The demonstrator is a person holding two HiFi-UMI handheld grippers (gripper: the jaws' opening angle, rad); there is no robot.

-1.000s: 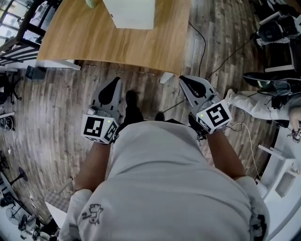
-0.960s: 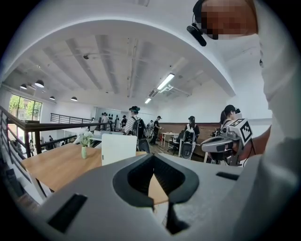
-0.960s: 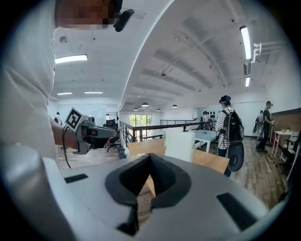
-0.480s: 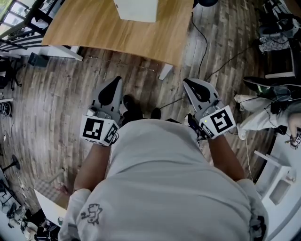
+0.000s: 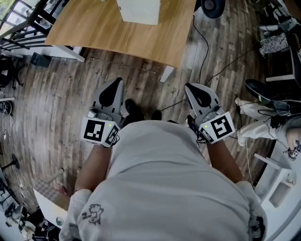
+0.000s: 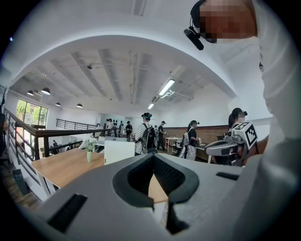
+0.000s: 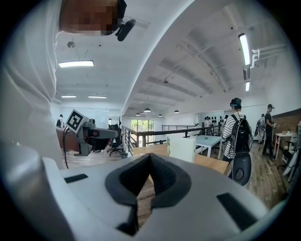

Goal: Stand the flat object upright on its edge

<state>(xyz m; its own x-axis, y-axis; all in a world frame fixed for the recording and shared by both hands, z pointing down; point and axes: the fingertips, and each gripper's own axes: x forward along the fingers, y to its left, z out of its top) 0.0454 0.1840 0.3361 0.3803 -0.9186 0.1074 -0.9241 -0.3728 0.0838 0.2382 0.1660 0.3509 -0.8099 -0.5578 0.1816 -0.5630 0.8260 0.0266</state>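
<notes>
Head view: the person stands on a plank floor (image 5: 56,108) and holds the left gripper (image 5: 114,82) and the right gripper (image 5: 192,88) in front of the waist. The grippers are side by side and well apart, both pointing toward the wooden bench (image 5: 103,30) ahead. Both hang over the floor, short of the bench. The white flat object (image 5: 138,10) sits on the bench at the top edge of the frame, partly cut off and well apart from both grippers. Whether it lies or stands cannot be judged from above. A dark cable (image 5: 205,47) trails across the floor past the bench corner. Left gripper view: the fingers (image 6: 167,176) are clenched, the dark pads meeting along a closed line with nothing between them. Beyond the tips the white flat object (image 6: 119,151) shows as a pale rectangular face rising from the bench top. A small vase of flowers (image 6: 89,153) stands to its left on the same surface. The right gripper appears at the right of the frame, and several persons stand in the background. Right gripper view: the fingers (image 7: 164,181) are likewise clenched and empty. The white flat object (image 7: 182,148) is seen on the bench beyond the tips, and the left gripper appears at the left of the frame. A person in a striped shirt (image 7: 236,136) stands at the right.
</notes>
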